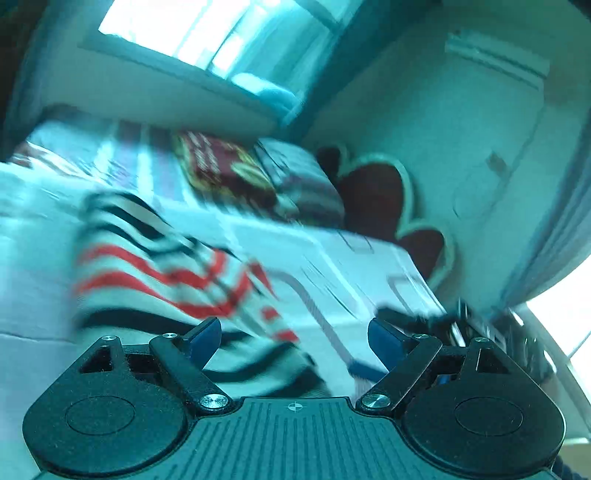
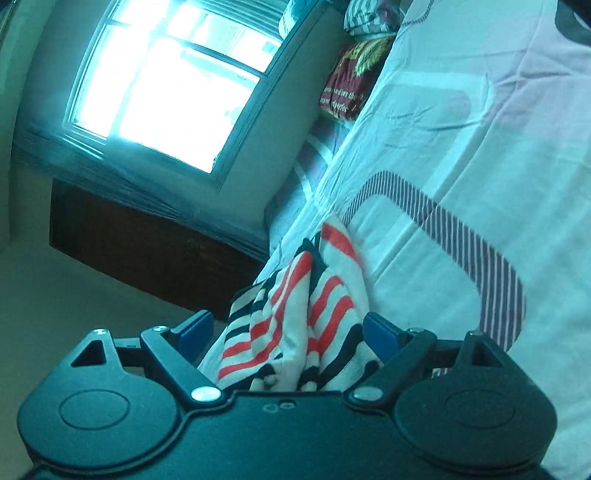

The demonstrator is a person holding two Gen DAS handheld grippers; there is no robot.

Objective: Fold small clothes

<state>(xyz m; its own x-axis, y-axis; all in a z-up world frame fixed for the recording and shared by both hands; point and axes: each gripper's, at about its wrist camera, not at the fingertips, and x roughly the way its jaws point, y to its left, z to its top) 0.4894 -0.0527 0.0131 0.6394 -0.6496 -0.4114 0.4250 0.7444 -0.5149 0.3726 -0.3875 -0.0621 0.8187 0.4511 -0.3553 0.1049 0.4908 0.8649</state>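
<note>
Here both grippers stand with jaws wide apart, gripping nothing. The striped garment (image 2: 295,317) lies crumpled on the bed (image 2: 461,155), bunched between the right gripper (image 2: 286,328) jaws and ahead of the left gripper (image 1: 293,338).

Left wrist cam sits just behind the left tool (image 1: 294,338), looking slightly down across the bed (image 1: 29,258), tilted, motion-blurred. Right wrist cam sits behind the right tool (image 2: 287,330), rolled hard so the bed (image 2: 480,155) runs up the right side. Both are close to the striped garment (image 1: 166,273) (image 2: 295,306); both also catch the window (image 1: 207,33) (image 2: 166,92) and the red pillow (image 1: 225,170) (image 2: 347,88)
</note>
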